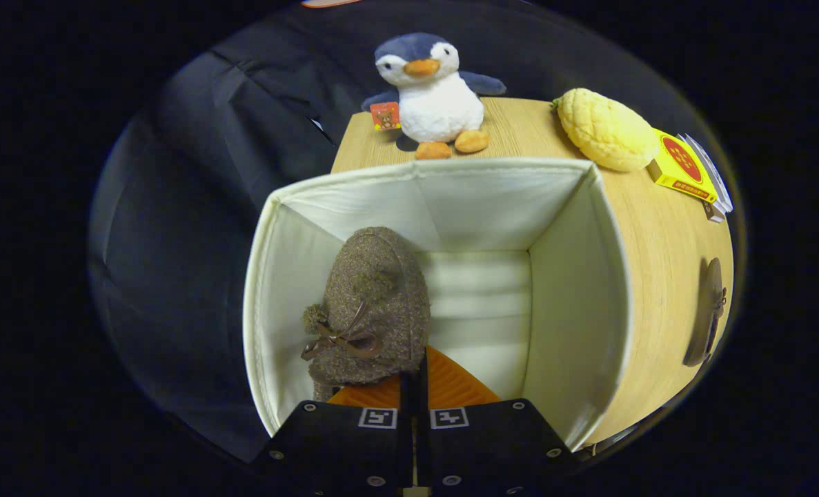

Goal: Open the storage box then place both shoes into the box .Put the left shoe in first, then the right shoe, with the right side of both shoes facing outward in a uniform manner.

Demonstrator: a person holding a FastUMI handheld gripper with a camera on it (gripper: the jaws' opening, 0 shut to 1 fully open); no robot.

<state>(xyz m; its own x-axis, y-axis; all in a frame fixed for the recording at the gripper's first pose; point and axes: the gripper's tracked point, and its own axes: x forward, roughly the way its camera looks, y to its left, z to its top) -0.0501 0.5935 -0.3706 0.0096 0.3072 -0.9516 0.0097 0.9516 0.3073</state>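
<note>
The fingers (pixel 414 386) clamped a brown shoe (pixel 371 310) (bow-trimmed) inside the open storage box (pixel 575 276) just ahead.

Shoe (pixel 371 307) stands in the open box (pixel 575 276), left side; penguin (pixel 431 90) behind it on the table (pixel 664 228), perhaps another shoe (pixel 704 321) right.

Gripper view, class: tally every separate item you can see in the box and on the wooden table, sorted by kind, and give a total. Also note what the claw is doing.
Shoes: 2 – brown fuzzy shoe in the box, second shoe on the table
Plush toys: 2 – penguin, yellow pineapple plush
Cardboard packs: 1 – yellow pack
Storage boxes: 1 – white fabric box
Total: 6
Claw: shut on the brown fuzzy shoe.
</note>
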